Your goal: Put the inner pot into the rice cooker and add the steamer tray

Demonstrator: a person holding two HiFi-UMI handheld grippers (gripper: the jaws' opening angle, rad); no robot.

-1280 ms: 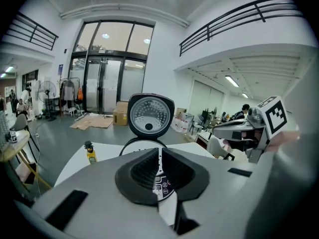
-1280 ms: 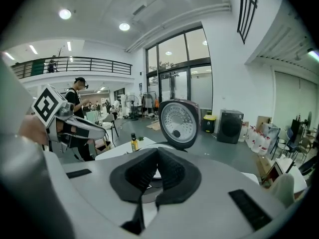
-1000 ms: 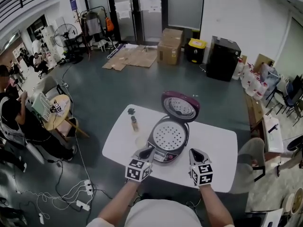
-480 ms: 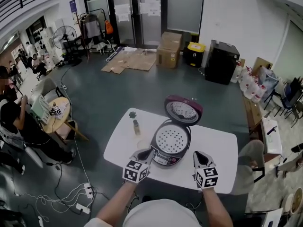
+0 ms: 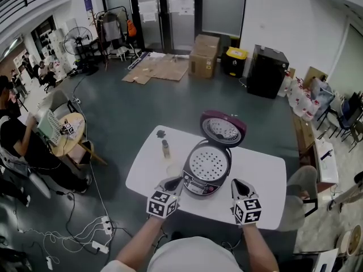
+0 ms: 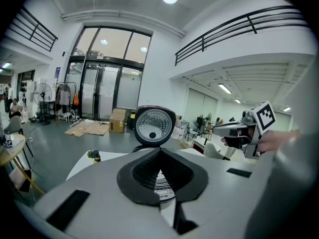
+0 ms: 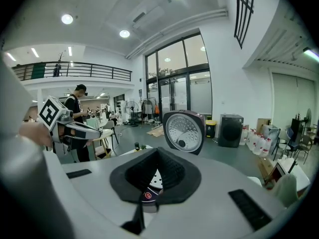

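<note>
Both of my claws are clenched, with nothing between the jaws. My left claw (image 5: 174, 181) hovers just beside the front left of the cooker (image 5: 198, 180). My right claw (image 5: 237, 183) hangs near the cooker's front right, apart from it. The cooker stands on a white table (image 5: 266, 174), with its lid (image 5: 222, 129) tipped up at its far side and the lid's inside facing me. The tray (image 5: 207, 163), dotted with holes, lies in the cooker's open mouth. I can't make out the pot under it. Left of the cooker stands 1 small bottle (image 5: 165, 148), and beyond the bottle sits 1 small dark thing (image 5: 160, 133). Past each pair of closed jaws I see the cooker's front panel.
</note>
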